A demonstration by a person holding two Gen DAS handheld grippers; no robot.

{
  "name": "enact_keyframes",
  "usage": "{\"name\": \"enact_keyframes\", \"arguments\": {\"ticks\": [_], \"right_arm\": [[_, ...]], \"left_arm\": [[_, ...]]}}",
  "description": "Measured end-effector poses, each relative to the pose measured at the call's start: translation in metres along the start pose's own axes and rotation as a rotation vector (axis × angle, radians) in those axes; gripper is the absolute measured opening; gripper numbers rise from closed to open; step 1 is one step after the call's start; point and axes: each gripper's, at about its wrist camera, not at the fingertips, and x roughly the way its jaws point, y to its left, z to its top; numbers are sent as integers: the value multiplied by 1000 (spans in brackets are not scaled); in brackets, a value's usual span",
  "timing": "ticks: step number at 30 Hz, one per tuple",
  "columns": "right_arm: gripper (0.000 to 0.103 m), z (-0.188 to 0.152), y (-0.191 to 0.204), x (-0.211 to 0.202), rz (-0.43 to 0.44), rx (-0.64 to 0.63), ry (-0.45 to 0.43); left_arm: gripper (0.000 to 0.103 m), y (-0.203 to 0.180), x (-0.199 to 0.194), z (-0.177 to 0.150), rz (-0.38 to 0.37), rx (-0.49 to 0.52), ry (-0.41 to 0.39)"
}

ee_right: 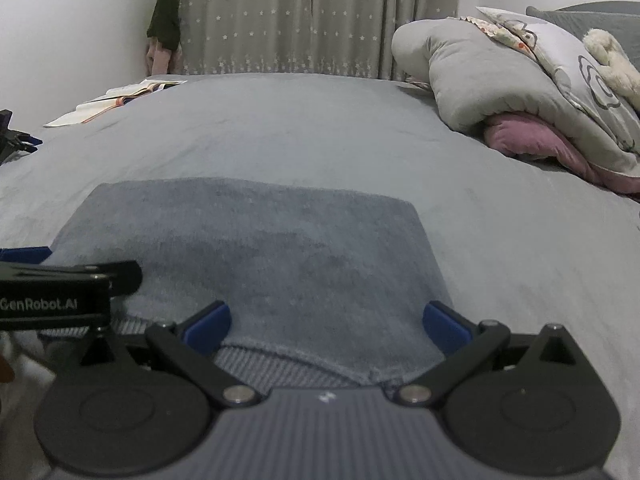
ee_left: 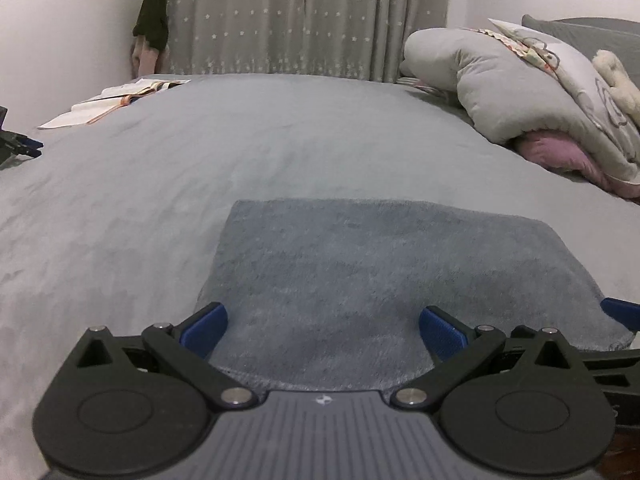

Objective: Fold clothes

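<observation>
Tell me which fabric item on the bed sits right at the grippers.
The flat blue-grey garment, spread between both open grippers, left gripper and right gripper. The grey duvet and pink blanket are bunched far off at the right.

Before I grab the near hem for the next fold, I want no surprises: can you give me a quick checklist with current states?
1. Left gripper open: ok.
2. Right gripper open: ok.
3. Grey garment lying flat on the bed: ok.
4. Near hem between each gripper's fingers: ok.
5. Fold path clear of the open book and pillows: ok.
6. Layers underneath aligned: cannot tell.
</observation>
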Motion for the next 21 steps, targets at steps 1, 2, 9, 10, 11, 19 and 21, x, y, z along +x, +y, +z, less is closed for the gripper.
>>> {"name": "enact_keyframes", "arguments": {"ticks": [1,2,9,10,11,19,21], "right_arm": [[103,-3,2,-3,-4,1,0],[103,-4,2,-4,-6,1,0],[103,-15,6,-16,-16,2,-8],[103,-16,6,-17,-17,2,-9],[103,-17,6,-18,-17,2,-9],[103,-24,0,-26,-7,38,-7],[103,-26,-1,-29,-6,42,-6]], "left_arm": [[103,0,-1,-1,1,2,3],[103,-1,-2,-3,2,3,6],[103,1,-7,-12,0,2,11],[103,1,-8,-13,0,4,12],[103,2,-9,-14,1,5,12],[103,0,-16,-22,8,26,7],[103,2,-18,-24,3,25,7]]}}
